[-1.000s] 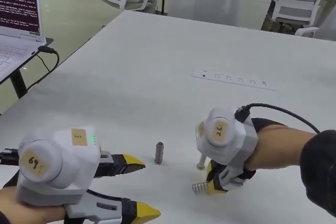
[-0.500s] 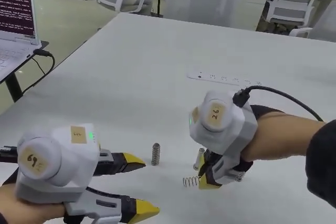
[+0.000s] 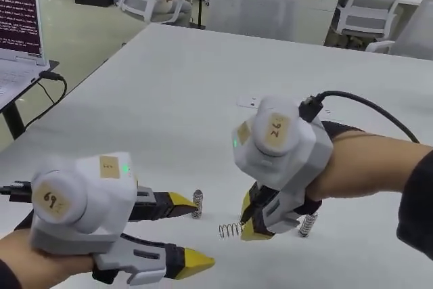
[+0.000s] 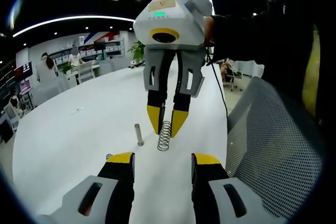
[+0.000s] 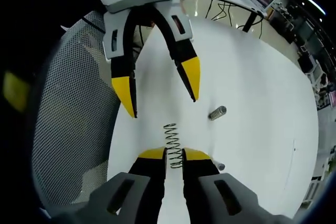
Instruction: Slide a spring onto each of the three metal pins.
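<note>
Since a second ago, the right gripper (image 3: 249, 229) has carried its spring (image 3: 230, 229) leftward, nearer the left gripper (image 3: 201, 231); our own viewpoint has shifted too. Nearest us, the left gripper hovers with its jaws spread wide and nothing between them. Just beyond its upper tip a spring-clad pin (image 3: 197, 204) stands upright on the table (image 3: 169, 86). Next, the right gripper's jaws are closed on one end of the loose spring, whose free length juts toward the left gripper. In the left gripper view a bare pin (image 4: 139, 135) stands near that right gripper. To the right gripper's right, a second coil (image 3: 308, 224) stands slightly tilted — whether a pin is inside it, we cannot tell. We judge the spring light, thin-wired and open-coiled — it will likely bend, bounce and slip free easily. The end grip suits it: gentle pressure, with the free mouth left clear for the pin. Office chairs (image 3: 362, 5) lie farthest.
</note>
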Action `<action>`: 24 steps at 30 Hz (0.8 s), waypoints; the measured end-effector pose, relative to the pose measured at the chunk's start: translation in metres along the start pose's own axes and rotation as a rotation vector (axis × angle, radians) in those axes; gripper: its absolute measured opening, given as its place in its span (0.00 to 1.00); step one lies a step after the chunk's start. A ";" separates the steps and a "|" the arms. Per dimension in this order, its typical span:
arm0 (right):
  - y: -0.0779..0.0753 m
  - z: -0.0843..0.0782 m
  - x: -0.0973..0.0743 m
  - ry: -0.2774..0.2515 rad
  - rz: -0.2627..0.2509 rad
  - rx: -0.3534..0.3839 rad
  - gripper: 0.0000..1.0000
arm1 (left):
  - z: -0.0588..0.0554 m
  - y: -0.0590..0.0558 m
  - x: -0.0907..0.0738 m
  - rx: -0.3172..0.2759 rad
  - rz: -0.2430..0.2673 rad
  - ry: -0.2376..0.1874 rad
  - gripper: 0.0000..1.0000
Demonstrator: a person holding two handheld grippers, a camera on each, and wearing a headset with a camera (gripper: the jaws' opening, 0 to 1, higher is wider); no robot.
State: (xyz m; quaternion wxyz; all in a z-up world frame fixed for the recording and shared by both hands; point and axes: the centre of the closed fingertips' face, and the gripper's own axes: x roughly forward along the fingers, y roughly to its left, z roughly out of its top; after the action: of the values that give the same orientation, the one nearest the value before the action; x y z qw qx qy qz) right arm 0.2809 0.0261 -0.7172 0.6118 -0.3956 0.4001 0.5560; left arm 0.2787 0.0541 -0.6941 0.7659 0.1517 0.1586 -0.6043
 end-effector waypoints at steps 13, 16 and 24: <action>0.009 0.017 -0.006 -0.059 0.019 0.002 0.09 | 0.010 -0.003 0.003 0.032 -0.011 -0.048 0.23; 0.010 0.019 -0.005 -0.058 0.022 0.001 0.09 | 0.009 -0.005 0.004 0.050 -0.014 -0.042 0.21; 0.012 0.023 -0.006 -0.069 0.025 -0.001 0.09 | 0.010 -0.006 0.006 0.068 -0.018 -0.046 0.11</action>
State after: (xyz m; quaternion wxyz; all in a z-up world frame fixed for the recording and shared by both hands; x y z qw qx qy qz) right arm 0.2697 0.0465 -0.7036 0.6181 -0.3715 0.3835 0.5769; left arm 0.2744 0.0434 -0.6881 0.7584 0.1623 0.1216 -0.6194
